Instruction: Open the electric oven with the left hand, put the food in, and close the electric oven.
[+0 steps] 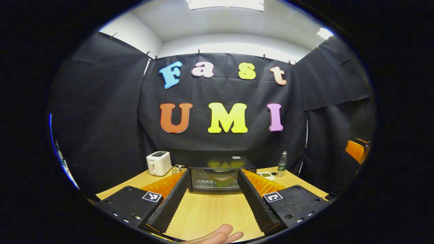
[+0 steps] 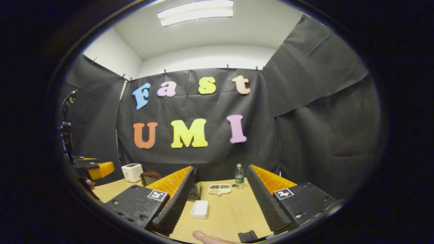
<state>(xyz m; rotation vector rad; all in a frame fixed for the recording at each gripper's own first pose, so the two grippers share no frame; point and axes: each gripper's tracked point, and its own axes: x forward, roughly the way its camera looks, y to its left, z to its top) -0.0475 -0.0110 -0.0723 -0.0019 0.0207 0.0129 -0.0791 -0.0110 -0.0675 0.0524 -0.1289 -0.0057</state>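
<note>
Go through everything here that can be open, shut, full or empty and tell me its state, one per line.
Oven: door shut, something inside behind the glass.
Left gripper: open, holding nothing.
Right gripper: open, holding nothing.
Bottle: upright, capped.
White tray: empty.
Divided dish: filled compartments.
Toaster: upright, slots look empty.

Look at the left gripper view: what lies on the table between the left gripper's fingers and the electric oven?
Nothing. In the left gripper view, bare wooden table runs from the open left gripper to the closed electric oven.
</note>
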